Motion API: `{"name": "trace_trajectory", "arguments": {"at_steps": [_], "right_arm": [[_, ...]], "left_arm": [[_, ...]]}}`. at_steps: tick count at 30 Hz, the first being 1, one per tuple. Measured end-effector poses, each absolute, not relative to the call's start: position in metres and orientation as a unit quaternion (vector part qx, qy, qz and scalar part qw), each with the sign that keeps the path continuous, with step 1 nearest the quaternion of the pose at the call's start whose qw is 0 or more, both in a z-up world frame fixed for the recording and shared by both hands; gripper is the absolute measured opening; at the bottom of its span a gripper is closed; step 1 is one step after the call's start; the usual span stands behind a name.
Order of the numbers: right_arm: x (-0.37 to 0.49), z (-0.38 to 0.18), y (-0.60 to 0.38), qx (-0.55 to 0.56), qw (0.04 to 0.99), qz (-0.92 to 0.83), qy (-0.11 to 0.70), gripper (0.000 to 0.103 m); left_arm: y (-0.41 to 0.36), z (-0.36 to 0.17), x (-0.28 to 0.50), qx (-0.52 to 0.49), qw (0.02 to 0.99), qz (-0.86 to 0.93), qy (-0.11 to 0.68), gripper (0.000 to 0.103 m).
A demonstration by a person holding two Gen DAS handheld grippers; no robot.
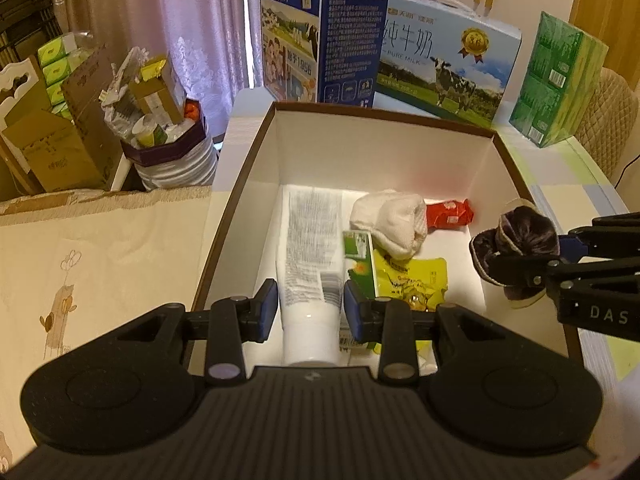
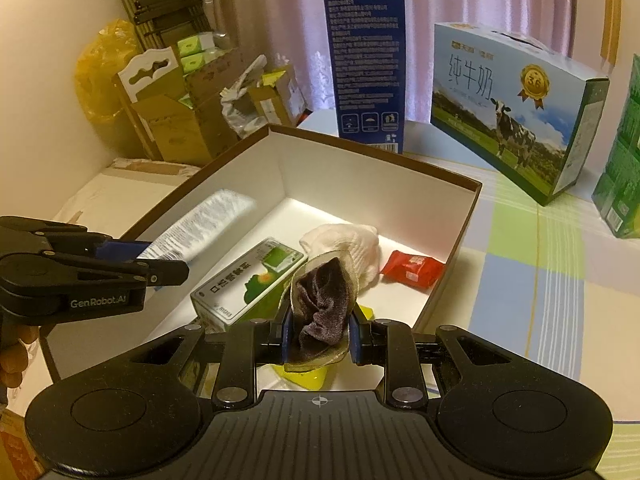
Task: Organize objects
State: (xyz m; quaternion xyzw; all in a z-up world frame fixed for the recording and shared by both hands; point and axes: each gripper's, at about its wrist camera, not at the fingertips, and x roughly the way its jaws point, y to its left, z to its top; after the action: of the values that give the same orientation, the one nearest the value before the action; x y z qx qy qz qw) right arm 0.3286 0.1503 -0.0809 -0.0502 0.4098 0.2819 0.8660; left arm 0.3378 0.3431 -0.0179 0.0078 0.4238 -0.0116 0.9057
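Observation:
An open box with white walls and a brown rim (image 1: 384,114) (image 2: 372,152) stands on the table. My left gripper (image 1: 310,300) (image 2: 168,264) is shut on a white tube (image 1: 312,240) (image 2: 200,220), held slanted over the box's left side. My right gripper (image 2: 320,336) (image 1: 532,256) is shut on a dark rolled sock (image 2: 324,308) (image 1: 516,244) above the box's right front corner. On the box floor lie a white sock (image 1: 390,222) (image 2: 352,244), a red packet (image 1: 448,212) (image 2: 412,270), a green-and-white carton (image 1: 358,264) (image 2: 248,280) and a yellow packet (image 1: 412,280) (image 2: 304,376).
Behind the box stand a tall blue milk carton (image 1: 320,28) (image 2: 364,60), a light-blue milk case (image 1: 444,56) (image 2: 512,112) and a green pack (image 1: 560,80) (image 2: 620,168). Cardboard boxes and bags (image 1: 80,120) (image 2: 180,100) pile up off the table's left side. A hand (image 2: 12,356) holds the left gripper.

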Motion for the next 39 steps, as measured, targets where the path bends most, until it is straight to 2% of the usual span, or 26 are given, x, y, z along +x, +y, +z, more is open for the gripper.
{"name": "trace_trajectory", "arguments": {"at_steps": [8, 14, 17, 18, 21, 22, 23, 25, 33, 39], "right_arm": [[0.335, -0.083, 0.154, -0.052, 0.867, 0.274, 0.413, 0.024], [0.341, -0.084, 0.158, -0.06, 0.87, 0.266, 0.411, 0.024], [0.342, -0.081, 0.161, -0.063, 0.879, 0.263, 0.392, 0.025], [0.342, -0.079, 0.163, -0.068, 0.886, 0.255, 0.381, 0.026], [0.34, -0.075, 0.166, -0.082, 0.9, 0.245, 0.352, 0.051], [0.339, -0.074, 0.165, -0.083, 0.903, 0.247, 0.343, 0.059], [0.338, -0.073, 0.164, -0.082, 0.905, 0.249, 0.336, 0.062], [0.334, -0.071, 0.162, -0.076, 0.907, 0.251, 0.33, 0.065], [0.313, -0.065, 0.153, -0.078, 0.897, 0.256, 0.352, 0.066], [0.294, -0.061, 0.146, -0.075, 0.89, 0.257, 0.369, 0.067]], "left_arm": [[0.346, -0.016, 0.342, 0.003, 0.908, -0.018, 0.419, 0.043], [0.348, -0.013, 0.338, -0.007, 0.909, -0.023, 0.417, 0.057], [0.348, -0.011, 0.337, -0.009, 0.91, -0.023, 0.414, 0.07], [0.348, -0.011, 0.336, -0.009, 0.911, -0.022, 0.413, 0.075], [0.348, -0.007, 0.334, -0.01, 0.914, -0.02, 0.405, 0.085], [0.348, -0.006, 0.333, -0.009, 0.916, -0.018, 0.401, 0.086], [0.348, -0.005, 0.332, -0.007, 0.917, -0.017, 0.398, 0.087], [0.347, -0.004, 0.33, -0.009, 0.918, -0.018, 0.397, 0.093], [0.344, 0.002, 0.314, -0.011, 0.923, -0.009, 0.384, 0.102], [0.342, 0.013, 0.295, -0.018, 0.929, 0.0, 0.37, 0.102]]}}
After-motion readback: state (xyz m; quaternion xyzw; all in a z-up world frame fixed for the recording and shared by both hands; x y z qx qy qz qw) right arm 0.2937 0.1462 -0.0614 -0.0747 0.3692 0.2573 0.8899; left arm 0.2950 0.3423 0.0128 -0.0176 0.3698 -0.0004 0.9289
